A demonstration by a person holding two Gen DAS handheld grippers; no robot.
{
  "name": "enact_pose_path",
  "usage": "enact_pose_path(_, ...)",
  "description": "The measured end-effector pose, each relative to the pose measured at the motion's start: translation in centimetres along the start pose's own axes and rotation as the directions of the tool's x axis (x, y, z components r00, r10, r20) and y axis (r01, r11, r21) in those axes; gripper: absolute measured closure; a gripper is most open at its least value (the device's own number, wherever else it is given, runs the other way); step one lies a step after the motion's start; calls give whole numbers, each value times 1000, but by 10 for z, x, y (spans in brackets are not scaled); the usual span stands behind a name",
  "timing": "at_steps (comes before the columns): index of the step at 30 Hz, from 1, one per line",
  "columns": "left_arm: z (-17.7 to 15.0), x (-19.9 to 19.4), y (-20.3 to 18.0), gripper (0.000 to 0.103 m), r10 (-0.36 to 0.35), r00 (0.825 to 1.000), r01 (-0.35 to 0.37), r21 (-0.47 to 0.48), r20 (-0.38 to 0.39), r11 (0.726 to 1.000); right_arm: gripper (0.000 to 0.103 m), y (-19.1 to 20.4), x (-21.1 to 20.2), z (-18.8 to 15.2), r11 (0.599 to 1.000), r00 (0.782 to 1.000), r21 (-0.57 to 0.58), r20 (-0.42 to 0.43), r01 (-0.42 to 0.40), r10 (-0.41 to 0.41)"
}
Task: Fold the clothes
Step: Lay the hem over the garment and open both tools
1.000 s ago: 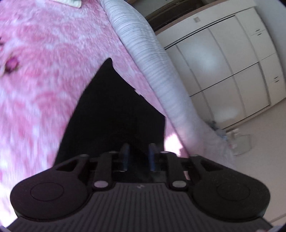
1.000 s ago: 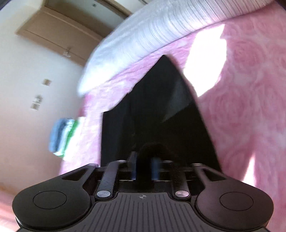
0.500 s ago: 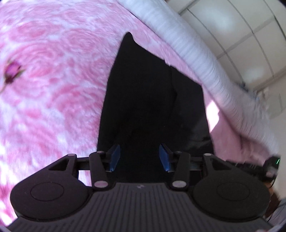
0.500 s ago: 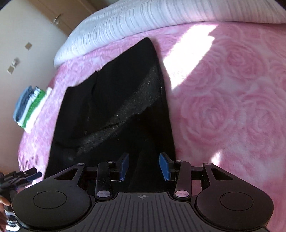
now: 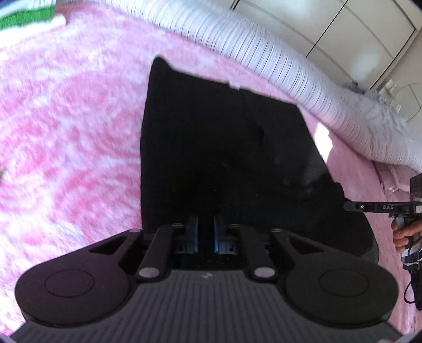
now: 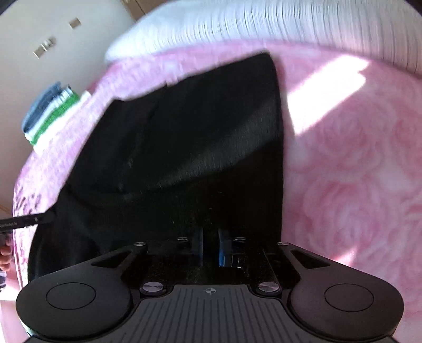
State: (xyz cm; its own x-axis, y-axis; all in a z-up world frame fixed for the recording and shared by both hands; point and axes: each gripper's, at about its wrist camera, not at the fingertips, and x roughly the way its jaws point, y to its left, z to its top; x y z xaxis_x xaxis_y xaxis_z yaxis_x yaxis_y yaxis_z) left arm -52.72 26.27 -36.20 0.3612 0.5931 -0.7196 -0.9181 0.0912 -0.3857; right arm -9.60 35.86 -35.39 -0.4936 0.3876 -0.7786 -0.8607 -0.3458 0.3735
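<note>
Clothes: one black garment point(image 5: 216, 147) lies flat on my pink bed cover point(image 5: 68, 137). My two grippers point down at its near edge. My left gripper point(image 5: 205, 232) is closing on the cloth; my right gripper point(image 6: 210, 245) pinches it.

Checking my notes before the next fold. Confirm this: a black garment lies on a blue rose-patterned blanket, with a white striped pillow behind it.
Wrong in one respect: the blanket is pink, not blue, as the right wrist view shows. The black garment does lie on it, with the white striped pillow behind.
</note>
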Motion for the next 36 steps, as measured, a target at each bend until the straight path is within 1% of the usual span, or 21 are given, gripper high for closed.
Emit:
enact_pose_path(3, 3, -8, -2, 96, 12, 998, -13, 12, 54, 1000, 95, 7, -19, 6, 999, 997, -34, 72, 20, -18)
enact_pose_path(8, 14, 2, 7, 95, 38, 995, -36, -18, 91, 999, 95, 17, -14, 18, 994, 987, -69, 143, 83, -73)
enact_pose_path(10, 15, 14, 8, 95, 63, 996, -62, -9, 59, 998, 94, 16, 1, 19, 992, 987, -57, 121, 111, -104)
enact_pose_path(12, 13, 28, 13, 90, 89, 996, -89, -13, 9, 996, 94, 13, 21, 17, 987, 987, -48, 70, 150, -147)
enact_pose_path(13, 12, 30, 16, 87, 89, 996, -89, -35, 2, 995, 93, 12, 31, 16, 985, 985, -45, 44, 169, -168)
enact_pose_path(14, 12, 29, 19, 87, 87, 996, -87, -64, -1, 994, 91, 8, 41, 13, 985, 985, -26, 1, 171, -171)
enact_pose_path(15, 13, 24, 22, 87, 84, 996, -83, -105, 2, 991, 86, 5, 40, 12, 985, 985, 7, 8, 170, -170)
enact_pose_path(16, 14, 17, 24, 84, 84, 996, -82, -143, 5, 986, 77, 3, 37, 11, 985, 985, 41, 19, 169, -169)
enact_pose_path(18, 9, -4, 29, 80, 93, 996, -89, -212, 8, 973, 66, 1, 20, 9, 976, 981, 108, 33, 189, -194)
enact_pose_path(19, 4, -15, 32, 75, 100, 995, -96, -253, 0, 963, 64, -1, 5, 4, 972, 980, 150, 57, 180, -190)
enact_pose_path(21, -14, -42, 39, 73, 94, 996, -90, -363, -9, 927, 62, -5, -23, -9, 959, 979, 237, 92, 154, -180)
enact_pose_path(22, -26, -56, 43, 70, 87, 996, -86, -429, -16, 899, 61, -7, -37, -18, 949, 980, 281, 101, 140, -174)
enact_pose_path(23, -40, -68, 47, 66, 82, 996, -85, -506, -28, 859, 61, -9, -50, -31, 937, 981, 327, 100, 124, -165)
enact_pose_path(24, -55, -79, 49, 66, 76, 997, -81, -577, -32, 812, 61, -11, -63, -45, 922, 983, 372, 100, 109, -156)
enact_pose_path(26, -82, -95, 51, 65, 61, 998, -51, -704, -10, 708, 60, -11, -82, -72, 892, 983, 441, 94, 102, -159)
enact_pose_path(28, -107, -100, 51, 62, 39, 999, -6, -795, 22, 606, 60, -10, -97, -98, 857, 984, 506, 81, 98, -160)
enact_pose_path(29, -116, -100, 50, 62, 29, 999, 16, -824, 39, 566, 59, -10, -100, -109, 834, 985, 543, 69, 95, -158)
enact_pose_path(31, -125, -89, 48, 62, 17, 998, 45, -851, 63, 524, 58, -11, -99, -129, 771, 991, 634, 56, 56, -118)
enact_pose_path(33, -128, -77, 48, 62, 16, 996, 65, -866, 84, 495, 58, -16, -93, -144, 686, 995, 727, 64, 9, -81)
enact_pose_path(35, -129, -68, 48, 63, 28, 995, 72, -871, 97, 485, 58, -24, -86, -147, 625, 993, 779, 105, -51, -50)
enact_pose_path(36, -128, -65, 48, 65, 35, 994, 74, -868, 105, 492, 58, -26, -83, -147, 602, 990, 795, 132, -74, -52)
